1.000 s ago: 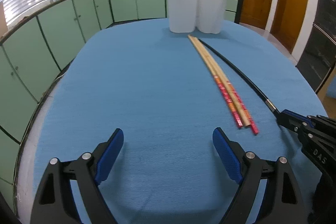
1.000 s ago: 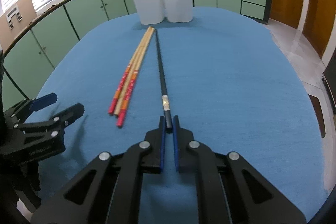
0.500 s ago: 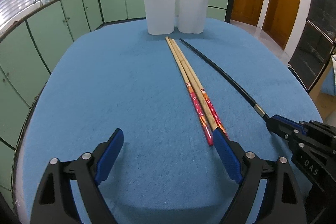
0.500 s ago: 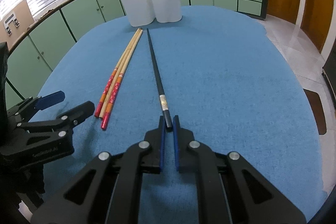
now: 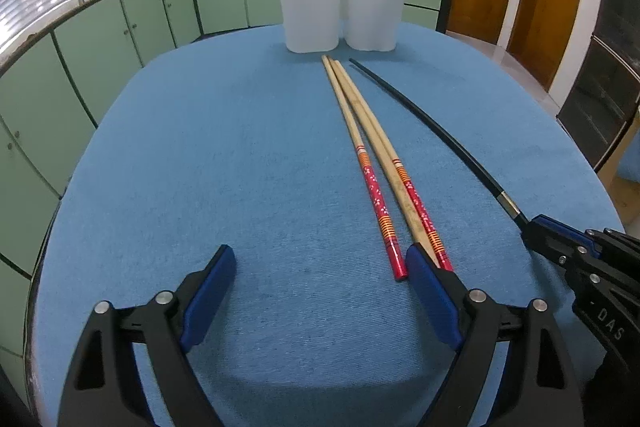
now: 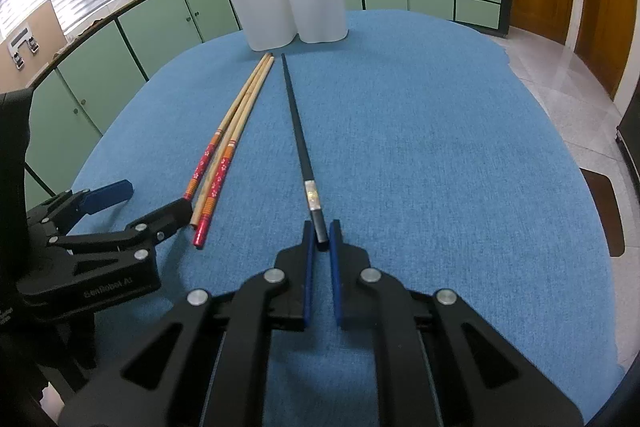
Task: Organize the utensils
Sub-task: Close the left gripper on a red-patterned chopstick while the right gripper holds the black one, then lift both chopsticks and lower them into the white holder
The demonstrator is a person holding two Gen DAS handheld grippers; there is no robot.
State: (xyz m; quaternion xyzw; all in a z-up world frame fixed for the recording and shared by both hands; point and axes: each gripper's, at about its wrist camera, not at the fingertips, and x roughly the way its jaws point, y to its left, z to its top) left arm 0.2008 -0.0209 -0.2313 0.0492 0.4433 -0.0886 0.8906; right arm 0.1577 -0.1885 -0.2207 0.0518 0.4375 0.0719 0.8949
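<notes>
right claw (image 6: 319, 239) clamped on black chopstick (image 6: 298, 131) | left claw (image 5: 320, 287) apart | bamboo chopsticks (image 5: 374, 163) on desk (image 5: 200, 167) — holder (image 5: 340, 11) partly filled

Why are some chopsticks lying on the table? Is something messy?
A bit messy, yes. Three wooden chopsticks and one black chopstick lie loose on the blue tablecloth, not standing in the white holder like the others. The right gripper pinches the black one's end. Nothing looks broken.
</notes>
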